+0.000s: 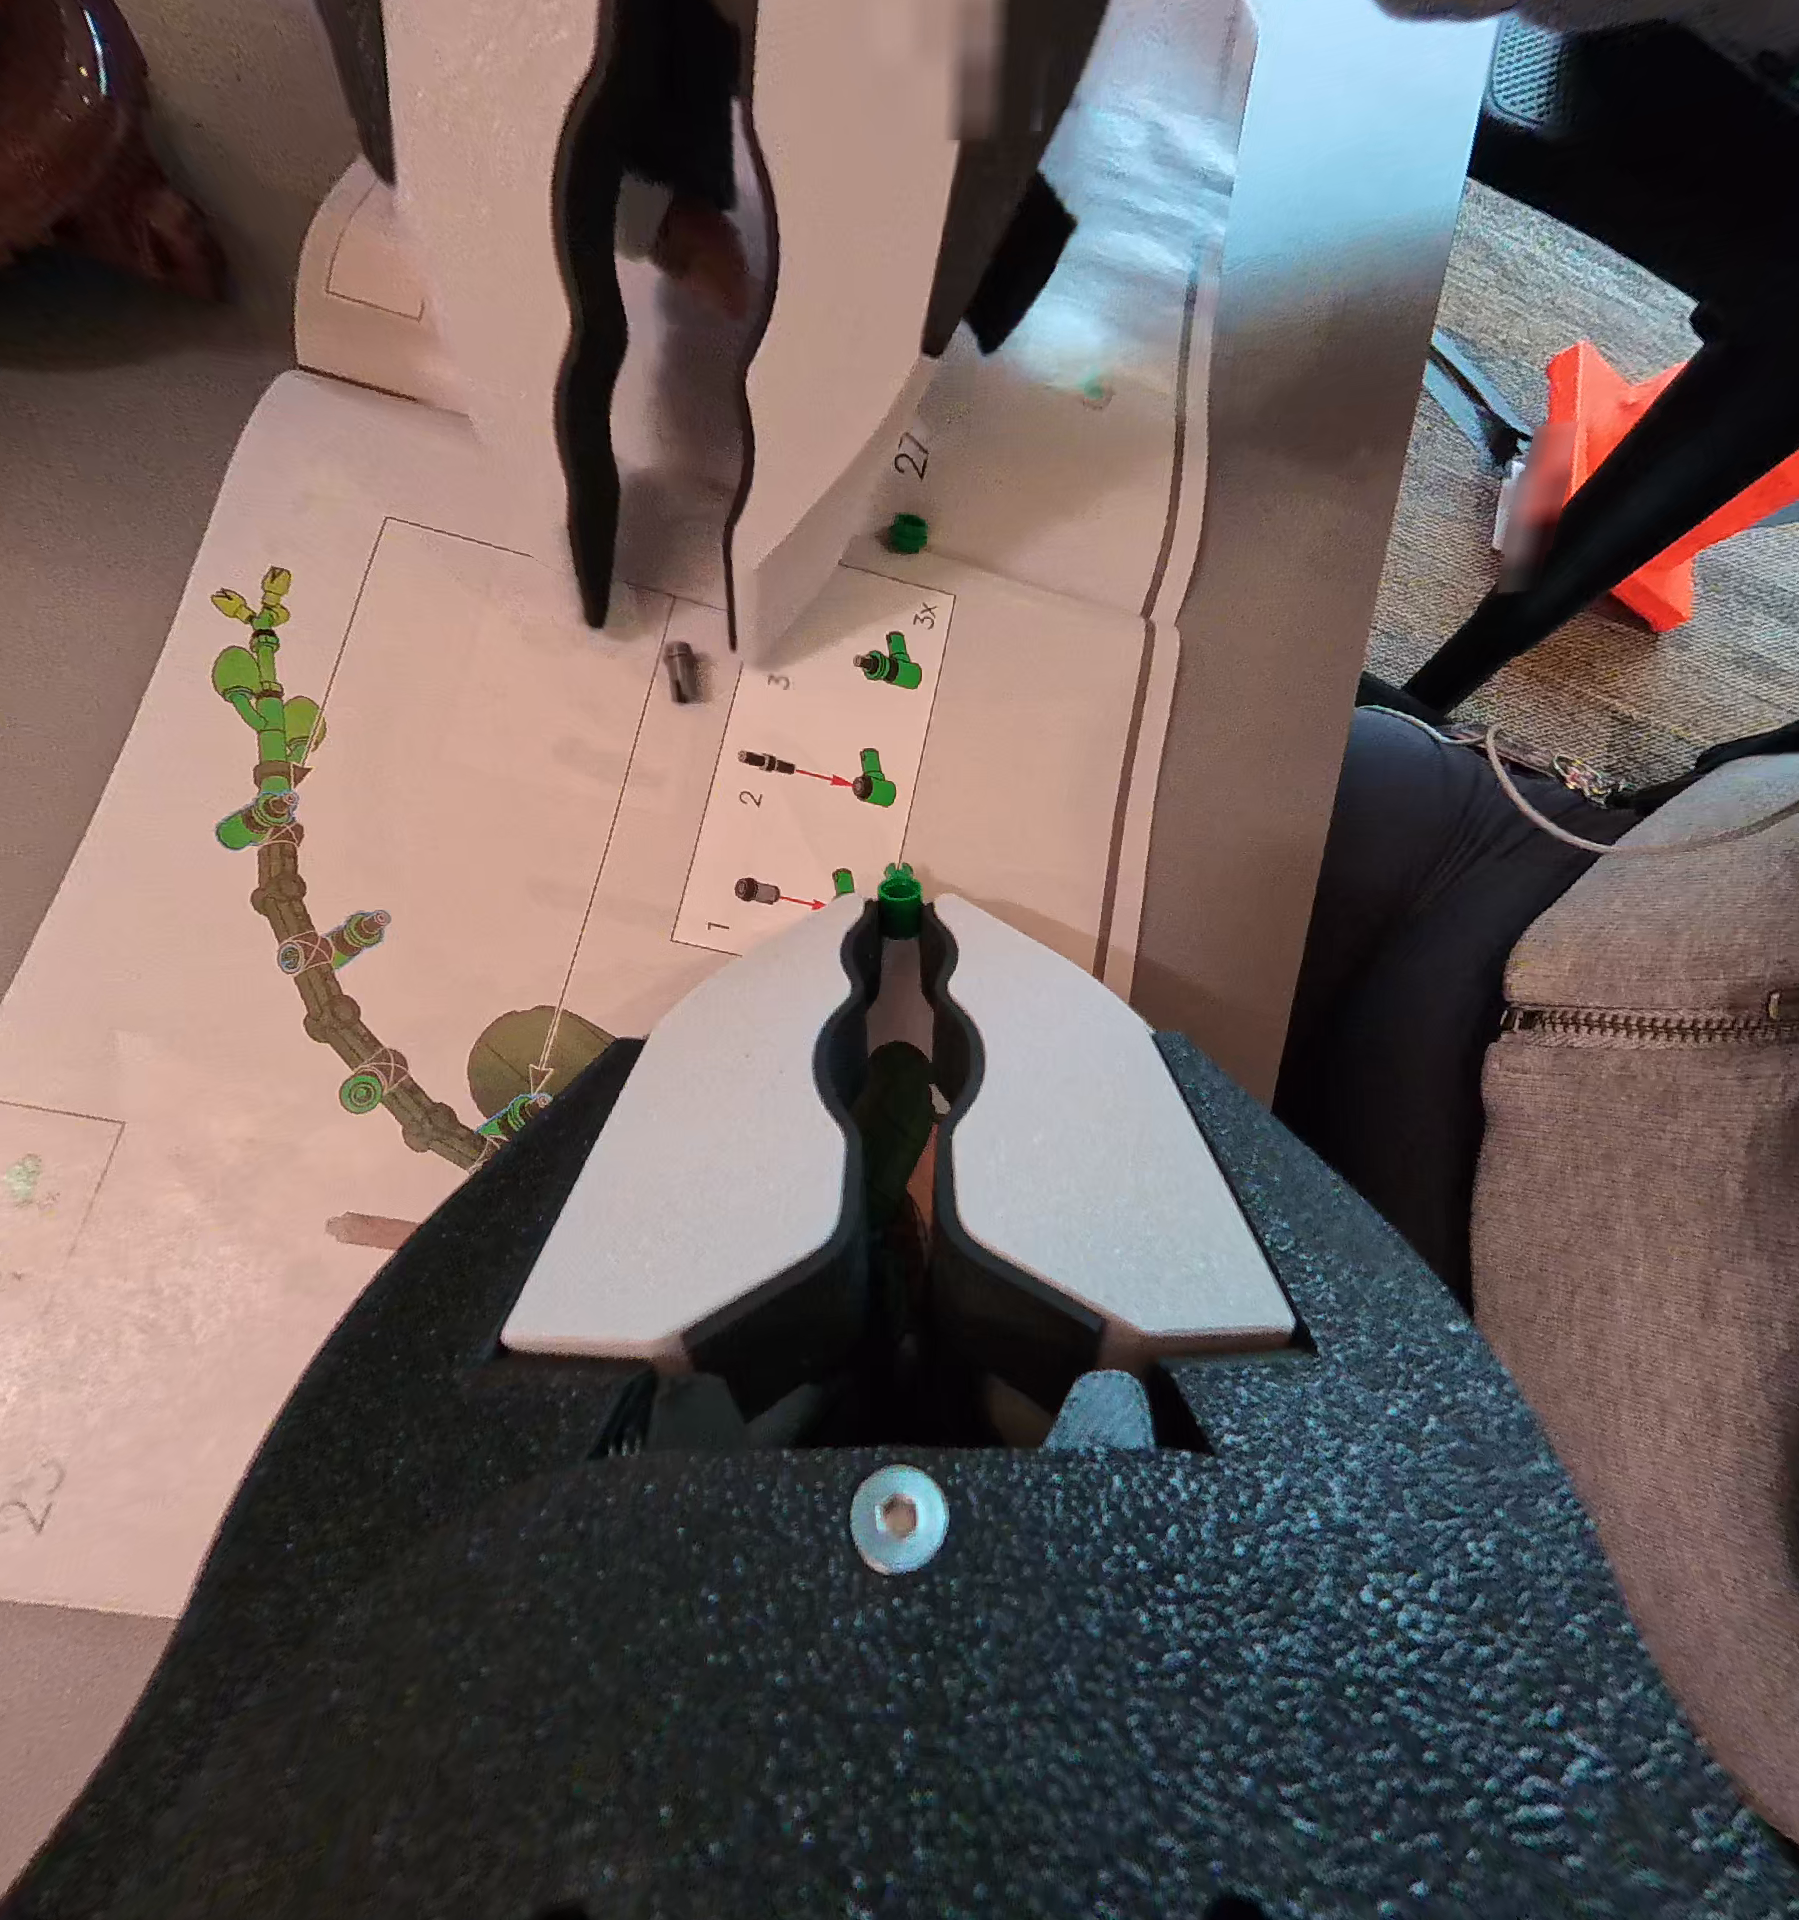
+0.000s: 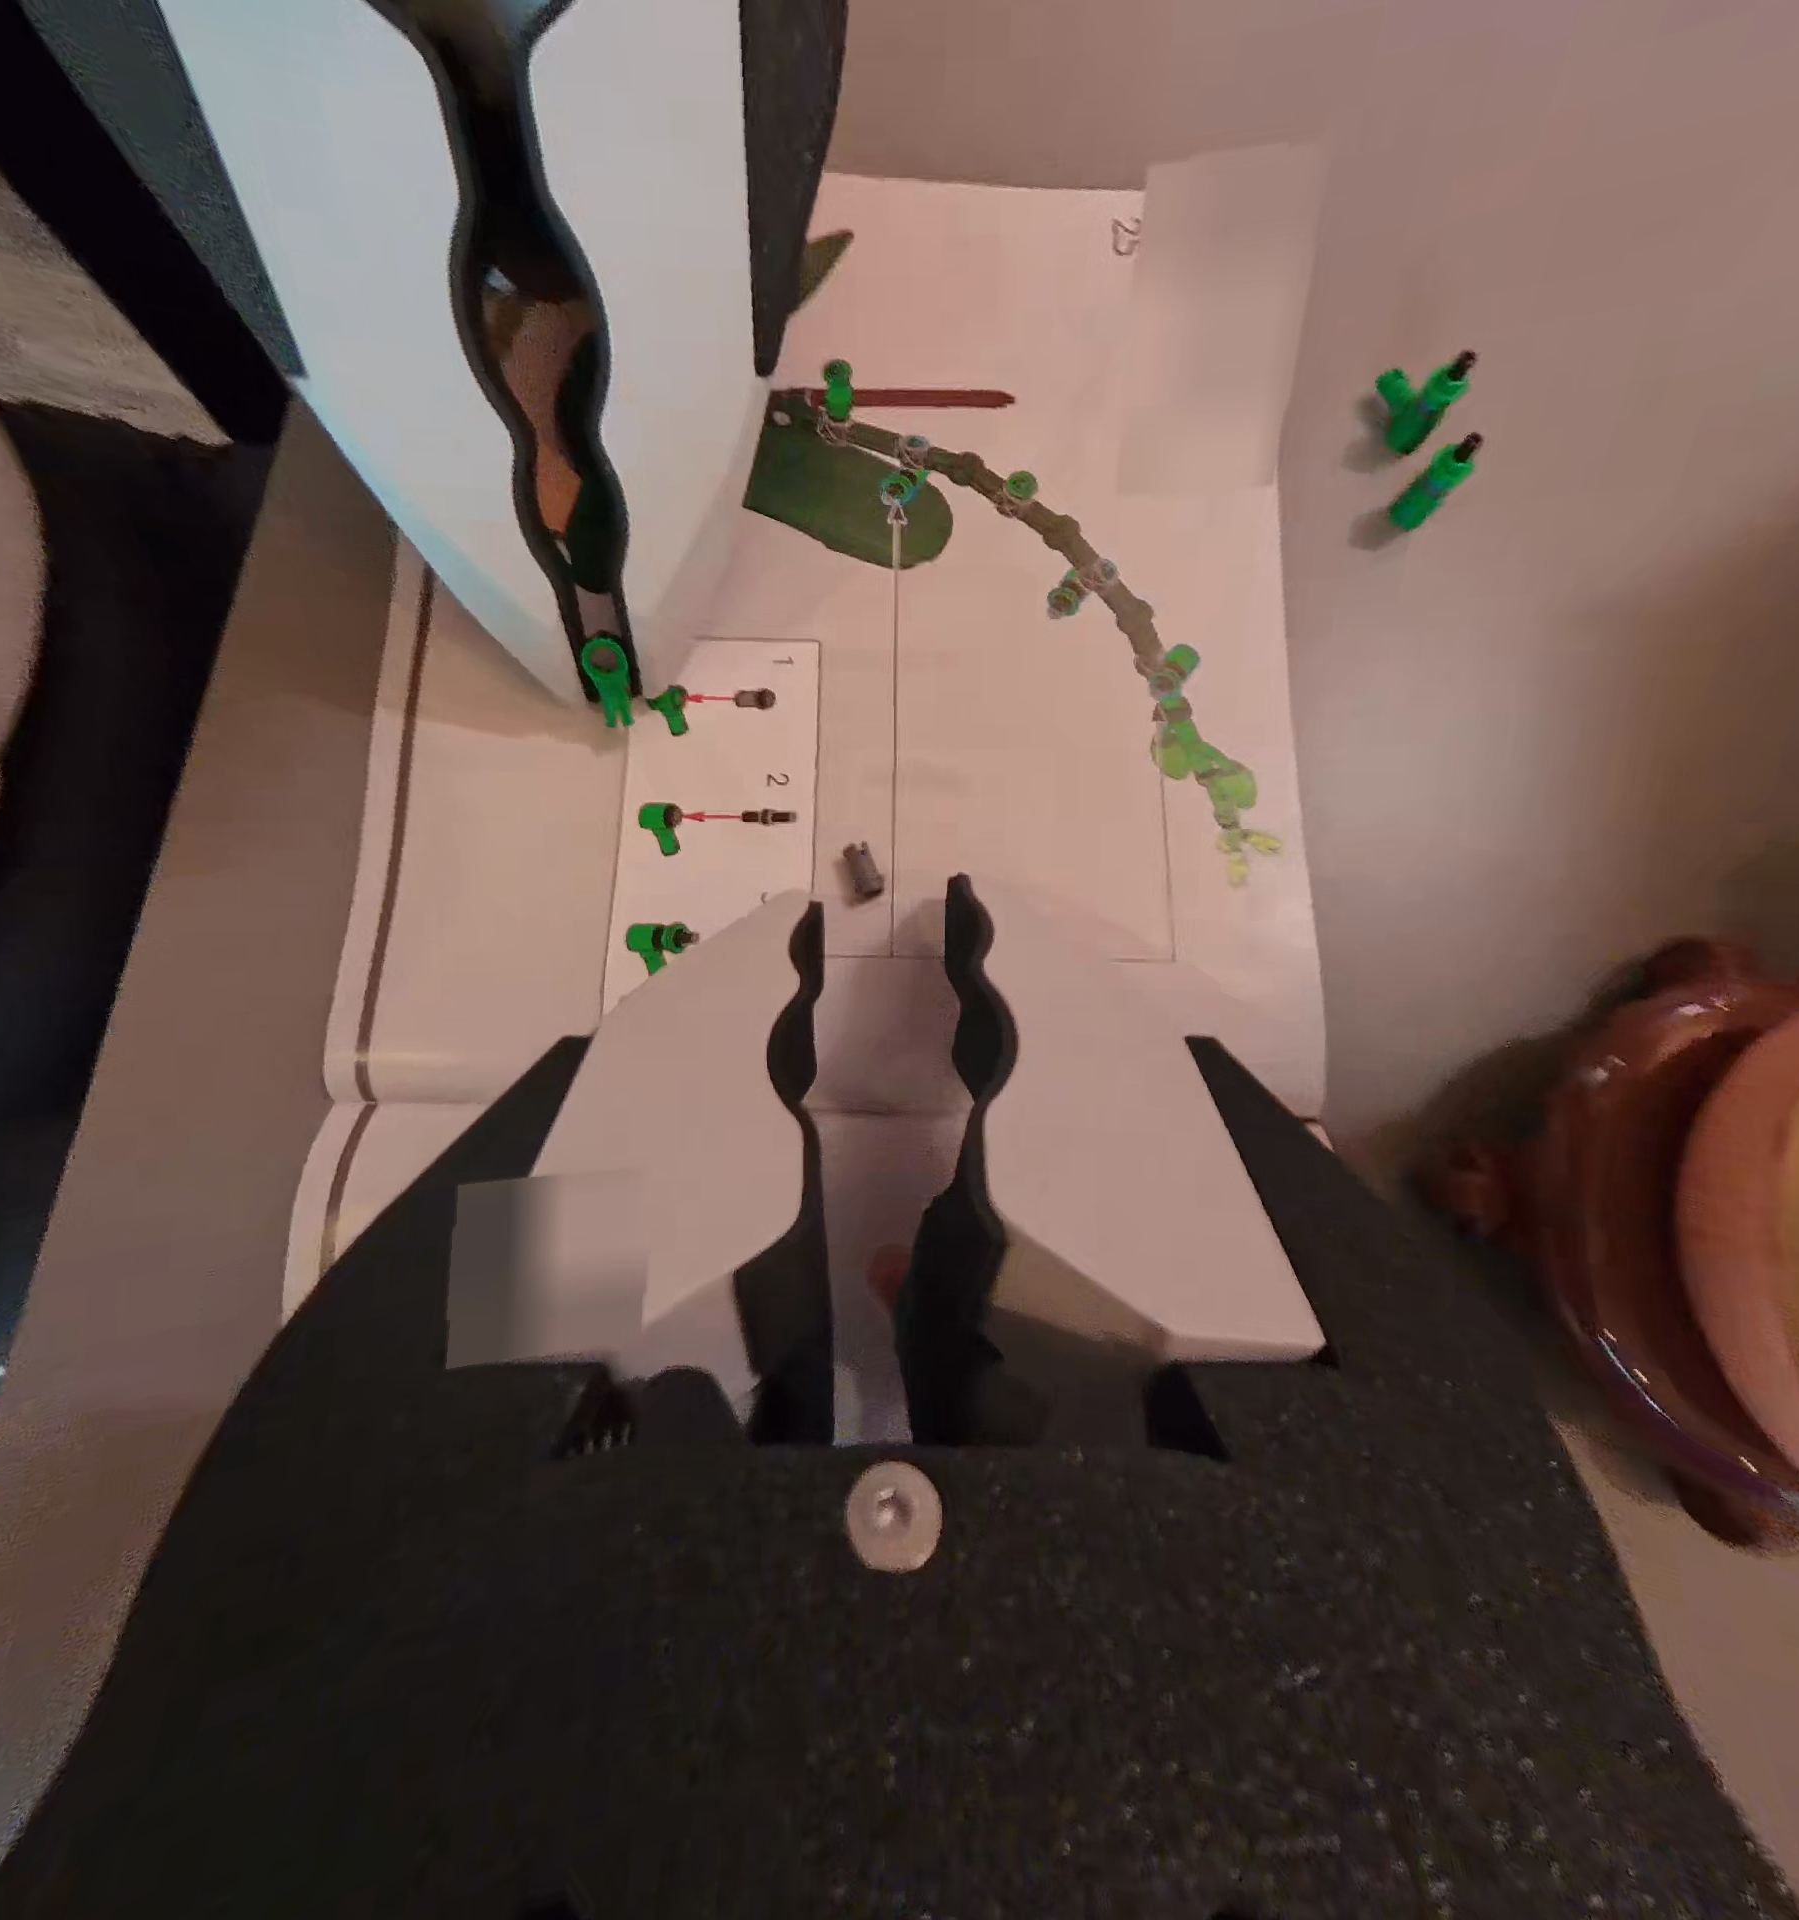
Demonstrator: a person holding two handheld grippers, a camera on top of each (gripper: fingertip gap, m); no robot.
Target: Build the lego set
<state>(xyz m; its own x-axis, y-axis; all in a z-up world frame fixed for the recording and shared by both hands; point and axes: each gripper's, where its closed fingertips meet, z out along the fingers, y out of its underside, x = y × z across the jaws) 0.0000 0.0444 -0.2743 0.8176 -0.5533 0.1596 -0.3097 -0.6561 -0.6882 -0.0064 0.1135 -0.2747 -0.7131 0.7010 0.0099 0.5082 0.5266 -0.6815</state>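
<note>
My left gripper [image 1: 900, 914] is shut on a small green connector piece [image 1: 900, 899], whose end sticks out past the fingertips. The right wrist view shows the same piece [image 2: 607, 675] pinched at that gripper's tips, just above an open instruction booklet [image 2: 1030, 831]. My right gripper [image 2: 884, 904] is open and holds nothing. A small grey pin [image 2: 861, 871] lies on the booklet just ahead of its left fingertip, apart from both pads. In the left wrist view the pin [image 1: 685, 670] lies on the page below the right gripper's [image 1: 661, 623] tips.
A loose green stud [image 1: 906, 532] lies on the booklet [image 1: 459, 831] near its fold. Two green assembled pieces [image 2: 1425, 395] [image 2: 1435, 483] lie on the table right of the booklet. A brown bowl [image 2: 1653, 1195] stands at the right. A person's clothed leg [image 1: 1446, 935] is beside the table edge. Some 7 centimeters of space lies between my two pairs of fingers. The brown bowl [image 2: 1653, 1195] lies some 12 centimeters from my right tips, 20 centimeters from my left tips. Seen from the left wrist view [image 1: 13, 109] as well.
</note>
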